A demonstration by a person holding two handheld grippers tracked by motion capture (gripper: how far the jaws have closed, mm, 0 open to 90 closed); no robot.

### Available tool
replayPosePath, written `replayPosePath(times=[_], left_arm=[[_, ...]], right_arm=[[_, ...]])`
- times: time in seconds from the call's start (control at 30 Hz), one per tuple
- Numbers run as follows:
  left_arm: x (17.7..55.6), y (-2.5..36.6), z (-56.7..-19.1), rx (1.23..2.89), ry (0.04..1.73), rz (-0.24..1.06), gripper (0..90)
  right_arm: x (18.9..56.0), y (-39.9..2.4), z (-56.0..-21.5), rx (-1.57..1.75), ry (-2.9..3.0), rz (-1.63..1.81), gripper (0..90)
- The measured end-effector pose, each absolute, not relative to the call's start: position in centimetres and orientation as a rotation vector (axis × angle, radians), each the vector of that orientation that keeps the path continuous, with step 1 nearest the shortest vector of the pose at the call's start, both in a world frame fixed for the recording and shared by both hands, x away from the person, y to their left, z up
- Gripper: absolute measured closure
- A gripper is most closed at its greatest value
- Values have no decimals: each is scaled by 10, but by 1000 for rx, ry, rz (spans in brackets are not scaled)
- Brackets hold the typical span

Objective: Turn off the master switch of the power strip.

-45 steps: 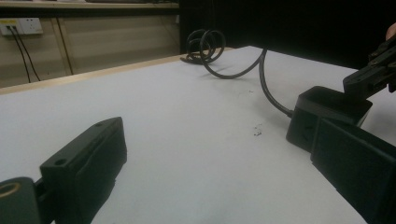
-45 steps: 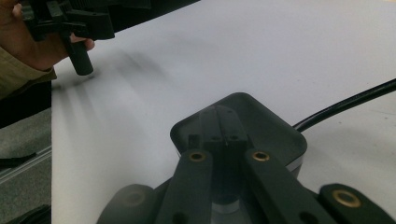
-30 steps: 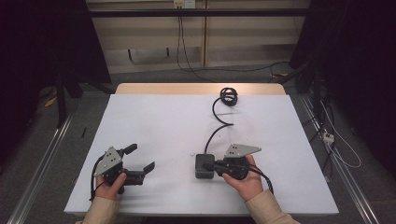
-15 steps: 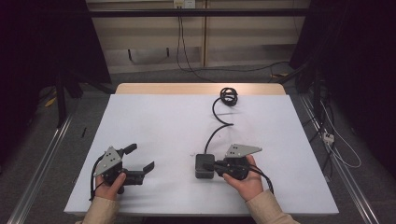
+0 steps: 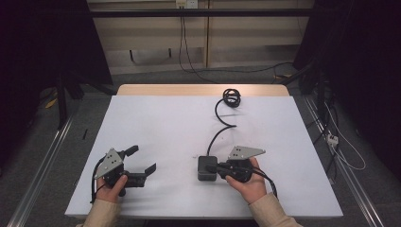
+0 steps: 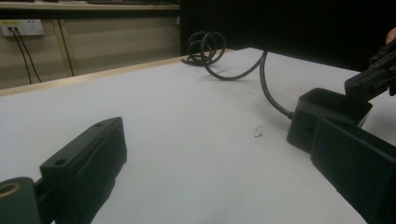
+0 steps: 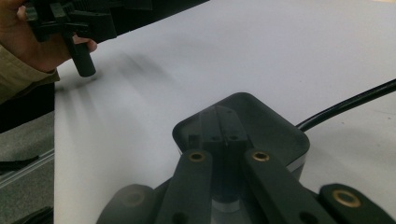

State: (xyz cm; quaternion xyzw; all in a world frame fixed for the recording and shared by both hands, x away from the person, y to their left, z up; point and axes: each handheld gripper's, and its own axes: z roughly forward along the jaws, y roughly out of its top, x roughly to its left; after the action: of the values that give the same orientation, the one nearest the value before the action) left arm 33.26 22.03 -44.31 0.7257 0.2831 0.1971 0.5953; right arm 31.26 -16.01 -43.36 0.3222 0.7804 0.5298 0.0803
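A black power adapter [image 5: 204, 169] lies on the white table [image 5: 179, 118], right of centre near the front. Its black cable [image 5: 221, 122] curves away to a coil [image 5: 231, 97] at the far edge. My right gripper [image 5: 215, 169] lies level, pointing left, shut, with its tips together over the adapter's top [image 7: 261, 121]; nothing sits between the jaws [image 7: 219, 136]. My left gripper [image 5: 142, 161] rests at the front left, open and empty, pointing right toward the adapter [image 6: 327, 109]. In the left gripper view its jaws [image 6: 219, 135] frame bare table, with the coil [image 6: 203, 46] far behind.
Dark floor, metal rails and loose cables surround the table. A wall with a socket strip [image 6: 21, 27] stands behind the far edge. The person's hand [image 7: 28, 44] holds the left gripper [image 7: 74, 23] at the top left of the right gripper view.
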Motion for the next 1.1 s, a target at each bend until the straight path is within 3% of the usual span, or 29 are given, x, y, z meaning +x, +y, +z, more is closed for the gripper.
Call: replayPosePath(times=[1.1], left_arm=[[333, 221, -444, 1680, 667, 457, 35]], right_arm=[[315, -166, -428, 1008, 2275, 1692, 900]])
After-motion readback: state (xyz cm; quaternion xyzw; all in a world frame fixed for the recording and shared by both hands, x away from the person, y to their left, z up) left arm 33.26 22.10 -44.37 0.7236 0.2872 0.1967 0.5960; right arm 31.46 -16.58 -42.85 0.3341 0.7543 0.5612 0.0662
